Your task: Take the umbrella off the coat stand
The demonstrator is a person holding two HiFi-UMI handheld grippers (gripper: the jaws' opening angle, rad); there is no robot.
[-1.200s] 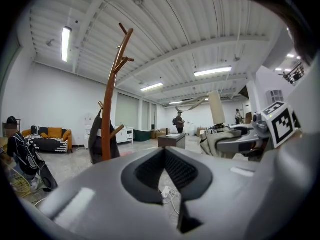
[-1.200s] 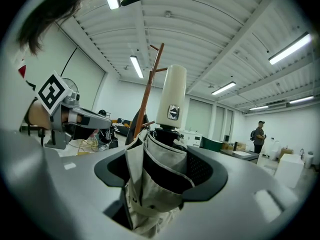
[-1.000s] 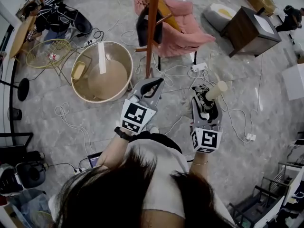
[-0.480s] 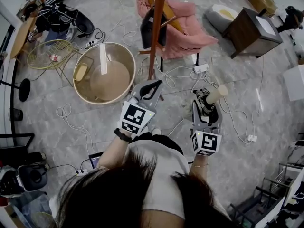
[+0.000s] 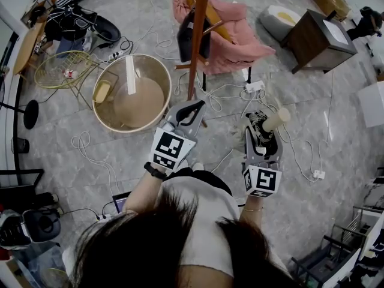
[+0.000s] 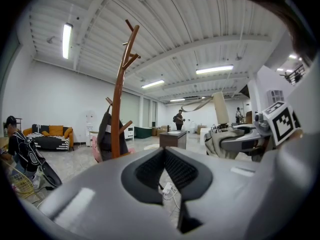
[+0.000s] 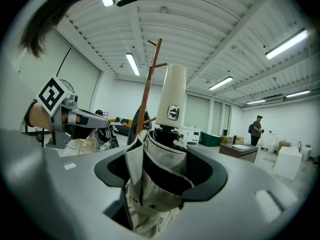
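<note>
My right gripper (image 5: 261,128) is clamped on the folded beige fabric umbrella (image 7: 150,194), cream handle (image 5: 276,119) up; the brown wooden coat stand (image 5: 196,35) rises ahead of my left gripper (image 5: 191,109), whose jaws are together

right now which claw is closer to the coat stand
Left. The left claw is right in front of the coat stand, beside its pole; the right claw, gripping the umbrella, is off to the stand's right, farther away.
</note>
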